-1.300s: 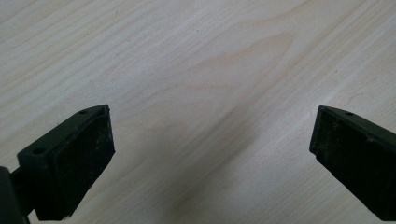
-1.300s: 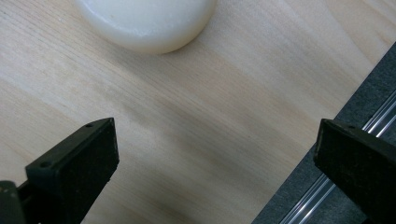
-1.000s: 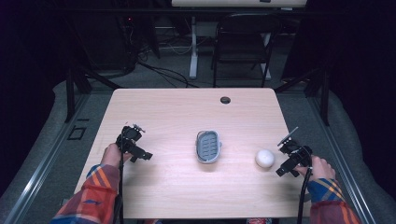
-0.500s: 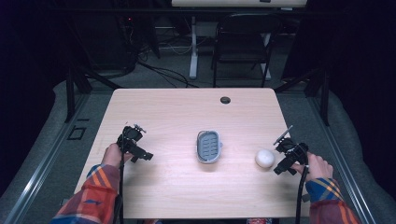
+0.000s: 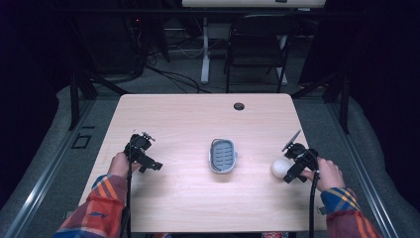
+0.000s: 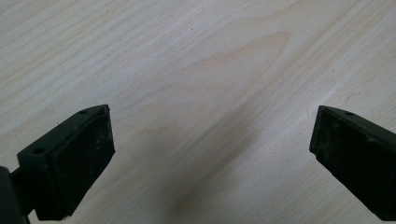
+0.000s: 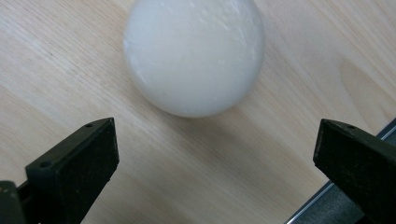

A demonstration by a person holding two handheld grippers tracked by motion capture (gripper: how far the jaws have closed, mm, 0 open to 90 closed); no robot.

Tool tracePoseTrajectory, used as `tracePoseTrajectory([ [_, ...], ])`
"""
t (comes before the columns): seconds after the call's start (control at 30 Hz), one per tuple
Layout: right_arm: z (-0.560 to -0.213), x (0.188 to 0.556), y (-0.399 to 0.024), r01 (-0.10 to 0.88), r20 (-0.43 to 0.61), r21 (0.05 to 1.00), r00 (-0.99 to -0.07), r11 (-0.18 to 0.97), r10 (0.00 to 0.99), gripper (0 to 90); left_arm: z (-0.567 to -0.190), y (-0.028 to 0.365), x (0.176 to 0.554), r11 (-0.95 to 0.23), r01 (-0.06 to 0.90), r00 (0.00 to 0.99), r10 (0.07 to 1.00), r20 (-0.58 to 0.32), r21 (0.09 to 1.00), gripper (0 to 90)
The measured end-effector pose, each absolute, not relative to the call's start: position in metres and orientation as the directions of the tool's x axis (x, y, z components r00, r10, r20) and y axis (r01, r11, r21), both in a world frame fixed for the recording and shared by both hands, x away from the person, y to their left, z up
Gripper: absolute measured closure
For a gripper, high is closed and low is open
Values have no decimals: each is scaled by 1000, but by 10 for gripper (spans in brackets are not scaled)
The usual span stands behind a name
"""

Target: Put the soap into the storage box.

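Observation:
A round white soap-like ball [image 5: 280, 167] lies on the wooden table [image 5: 188, 119] at the right, and it looms just ahead of the jaws as the white ball [image 7: 194, 56] in the right gripper view. My right gripper [image 5: 291, 166] is open, right beside the ball and not touching it; the right gripper [image 7: 215, 163] holds nothing between its jaws. A grey slotted dish [image 5: 223, 155] sits at the table's middle. My left gripper [image 5: 143, 161] is at the left; the left gripper [image 6: 210, 158] is wide open over bare wood.
A small round cable hole [image 5: 239, 106] is near the table's far edge. A dark chair [image 5: 255, 47] and desk legs stand beyond the table. The table's right edge [image 7: 327, 200] is close to my right gripper.
My right gripper has moved left toward the white ball until it sits right next to it. The left gripper has stayed where it was.

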State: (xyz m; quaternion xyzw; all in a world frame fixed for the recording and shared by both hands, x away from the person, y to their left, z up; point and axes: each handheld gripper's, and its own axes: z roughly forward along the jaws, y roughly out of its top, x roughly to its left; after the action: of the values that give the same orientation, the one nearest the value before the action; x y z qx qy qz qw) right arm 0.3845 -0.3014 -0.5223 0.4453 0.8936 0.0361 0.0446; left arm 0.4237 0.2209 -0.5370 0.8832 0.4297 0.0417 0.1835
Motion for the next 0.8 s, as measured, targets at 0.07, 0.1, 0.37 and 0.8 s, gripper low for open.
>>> tracePoseTrajectory([
  [0.07,-524,385,-297,784,-49,139,-605,605,795,0,-537,221,424,-563,744,628,774,-85,360,0],
  [0.1,-521,387,-295,775,-57,110,-620,622,782,0,-537,221,424,-564,742,628,773,-84,361,0],
  [0.37,-521,394,-284,737,-69,94,-666,669,743,0,-537,220,424,-567,742,629,773,-81,358,0],
  [0.8,-526,410,-271,719,-78,30,-691,695,718,31,-537,220,424,-565,744,629,772,-89,358,0],
])
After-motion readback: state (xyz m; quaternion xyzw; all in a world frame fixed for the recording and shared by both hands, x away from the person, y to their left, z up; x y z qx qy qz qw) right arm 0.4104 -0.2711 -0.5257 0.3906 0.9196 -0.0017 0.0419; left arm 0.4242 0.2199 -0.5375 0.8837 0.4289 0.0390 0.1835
